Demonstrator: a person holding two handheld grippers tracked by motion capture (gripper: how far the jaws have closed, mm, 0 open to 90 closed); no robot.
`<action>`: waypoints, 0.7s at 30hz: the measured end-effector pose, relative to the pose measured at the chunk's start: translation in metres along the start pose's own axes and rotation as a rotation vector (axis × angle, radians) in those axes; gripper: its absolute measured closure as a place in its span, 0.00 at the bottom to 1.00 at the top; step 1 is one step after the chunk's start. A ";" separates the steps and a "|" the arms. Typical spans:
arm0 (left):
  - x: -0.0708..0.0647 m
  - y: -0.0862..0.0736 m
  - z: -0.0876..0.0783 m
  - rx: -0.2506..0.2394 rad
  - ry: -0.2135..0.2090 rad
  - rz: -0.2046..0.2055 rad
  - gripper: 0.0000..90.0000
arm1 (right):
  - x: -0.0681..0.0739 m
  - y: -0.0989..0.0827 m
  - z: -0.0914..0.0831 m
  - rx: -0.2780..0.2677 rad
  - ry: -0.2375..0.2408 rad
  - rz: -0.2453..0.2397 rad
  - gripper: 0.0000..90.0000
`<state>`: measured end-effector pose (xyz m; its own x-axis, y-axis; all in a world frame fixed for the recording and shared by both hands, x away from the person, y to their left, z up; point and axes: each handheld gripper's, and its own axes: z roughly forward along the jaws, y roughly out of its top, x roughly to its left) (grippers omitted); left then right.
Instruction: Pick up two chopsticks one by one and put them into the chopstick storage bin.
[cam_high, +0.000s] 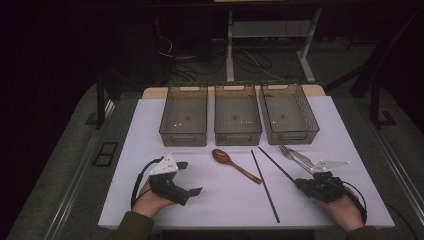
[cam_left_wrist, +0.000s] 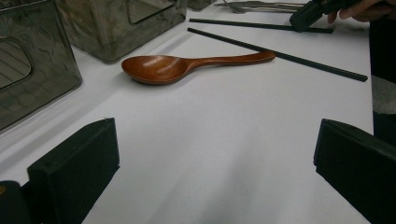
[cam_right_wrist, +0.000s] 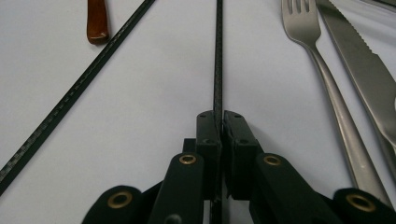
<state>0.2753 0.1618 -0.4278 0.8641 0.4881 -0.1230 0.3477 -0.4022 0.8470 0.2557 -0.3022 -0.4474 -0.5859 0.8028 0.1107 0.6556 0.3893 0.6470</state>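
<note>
We work on a white tabletop (cam_high: 330, 125) in a dark room. Our right claw (cam_right_wrist: 219, 122) clenches a chopstick (cam_right_wrist: 218, 56) pointing straight ahead; our left claw (cam_left_wrist: 215, 154) gapes empty.

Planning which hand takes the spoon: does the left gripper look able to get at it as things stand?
Probably yes. The left gripper is open, and bare table lies between its jaws and the spoon; the bins stand off to the side.

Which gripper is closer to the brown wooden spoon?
Left. The left gripper sits open just beside the spoon; the right gripper is farther off, past the chopsticks, shut on one chopstick.
</note>
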 end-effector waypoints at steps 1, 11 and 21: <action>0.000 0.000 0.000 0.000 0.000 0.001 0.00 | 0.000 0.000 0.000 0.003 -0.001 0.006 0.94; 0.000 0.000 0.000 -0.001 0.000 0.001 0.00 | -0.007 0.000 -0.014 -0.056 0.012 0.010 0.94; 0.001 0.000 -0.001 -0.001 -0.002 0.001 0.00 | -0.004 0.004 -0.026 -0.106 0.054 -0.010 0.94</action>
<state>0.2756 0.1627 -0.4277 0.8650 0.4864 -0.1232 0.3466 -0.4018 0.8476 0.2481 -0.3163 -0.4256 -0.6189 0.7724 0.1426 0.5971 0.3446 0.7244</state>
